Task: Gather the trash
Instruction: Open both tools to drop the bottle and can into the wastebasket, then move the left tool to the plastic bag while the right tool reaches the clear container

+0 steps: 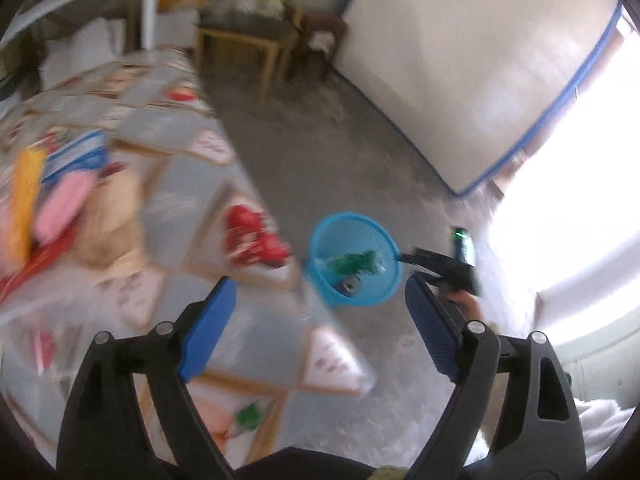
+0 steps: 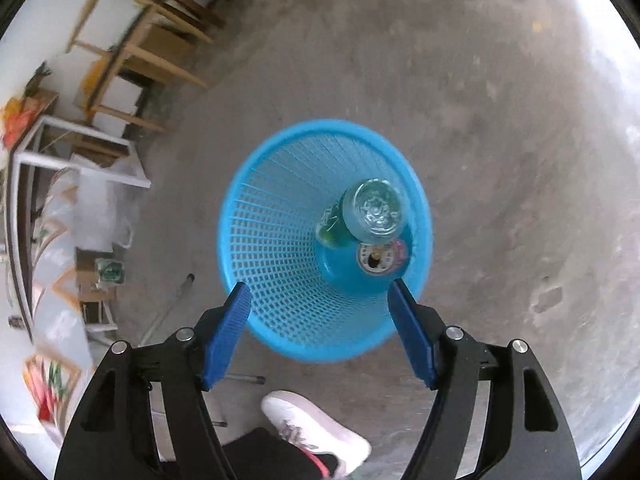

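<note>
A blue mesh waste basket (image 2: pixel 280 248) stands on the concrete floor, right below my right gripper (image 2: pixel 320 300), which is open and empty above its near rim. Inside it lie a green plastic bottle (image 2: pixel 368 212) and a round can (image 2: pixel 376 260). In the left wrist view the basket (image 1: pixel 372 296) stands on the floor beside the table, with my open, empty left gripper (image 1: pixel 320 296) high above the table edge. The right gripper (image 1: pixel 444 268) shows beside the basket there. On the table lie a red wrapper (image 1: pixel 256 240), a pink pack (image 1: pixel 64 204) and a yellow pack (image 1: pixel 26 200).
A plastic-covered table (image 1: pixel 176 200) with printed mats fills the left. Wooden tables (image 1: pixel 248 40) and a chair stand at the back. A white mattress (image 1: pixel 472 72) leans on the right wall. The person's white shoe (image 2: pixel 316 428) is near the basket. A metal rod (image 2: pixel 168 312) lies on the floor.
</note>
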The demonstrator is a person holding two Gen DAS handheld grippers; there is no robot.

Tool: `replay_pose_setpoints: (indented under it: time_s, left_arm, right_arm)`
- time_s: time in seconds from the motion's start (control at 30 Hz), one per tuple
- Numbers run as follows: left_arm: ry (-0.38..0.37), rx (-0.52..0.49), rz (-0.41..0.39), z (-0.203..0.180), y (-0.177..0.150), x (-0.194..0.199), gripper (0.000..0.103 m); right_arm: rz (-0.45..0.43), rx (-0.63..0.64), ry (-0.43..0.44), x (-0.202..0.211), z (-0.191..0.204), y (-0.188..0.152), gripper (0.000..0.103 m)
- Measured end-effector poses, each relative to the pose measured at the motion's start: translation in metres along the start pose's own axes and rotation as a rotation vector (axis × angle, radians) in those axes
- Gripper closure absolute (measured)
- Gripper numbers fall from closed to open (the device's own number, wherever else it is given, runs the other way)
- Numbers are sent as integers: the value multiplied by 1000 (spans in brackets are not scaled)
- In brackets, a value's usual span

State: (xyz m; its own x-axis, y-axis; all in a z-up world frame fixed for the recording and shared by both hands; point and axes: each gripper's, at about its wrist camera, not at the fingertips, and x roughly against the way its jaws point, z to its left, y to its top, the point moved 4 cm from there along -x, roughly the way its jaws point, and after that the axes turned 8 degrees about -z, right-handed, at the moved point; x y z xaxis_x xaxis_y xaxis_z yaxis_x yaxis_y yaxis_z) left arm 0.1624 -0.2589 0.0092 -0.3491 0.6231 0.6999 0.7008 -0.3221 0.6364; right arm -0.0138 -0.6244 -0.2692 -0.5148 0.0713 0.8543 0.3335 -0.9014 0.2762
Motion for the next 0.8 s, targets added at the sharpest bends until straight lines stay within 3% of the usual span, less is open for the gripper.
replay_pose_setpoints:
  time_s: [0.1, 0.23, 0.43, 0.5, 0.67, 0.8]
  left_arm:
    - [64, 48, -67, 35, -25, 39, 20]
    - [157, 102, -129, 80, -58, 75, 19]
    - [267, 185, -92, 136, -105, 117, 18]
    - [292, 231, -109, 153, -121, 133, 18]
    - [353, 272, -208, 186, -153, 176, 18]
    - [345, 303, -281, 208, -160, 196, 18]
  right_arm:
    - [-42, 76, -31, 38, 5, -8, 33]
    - [-115, 217, -80, 93, 31, -30, 19]
    - [-225, 414, -103, 151, 98, -72, 6]
    - [-245, 479, -85, 165, 121, -87, 6]
    - [-189, 710, -113, 175, 194, -135, 6]
    - [-231, 836, -39, 193, 249, -173, 6]
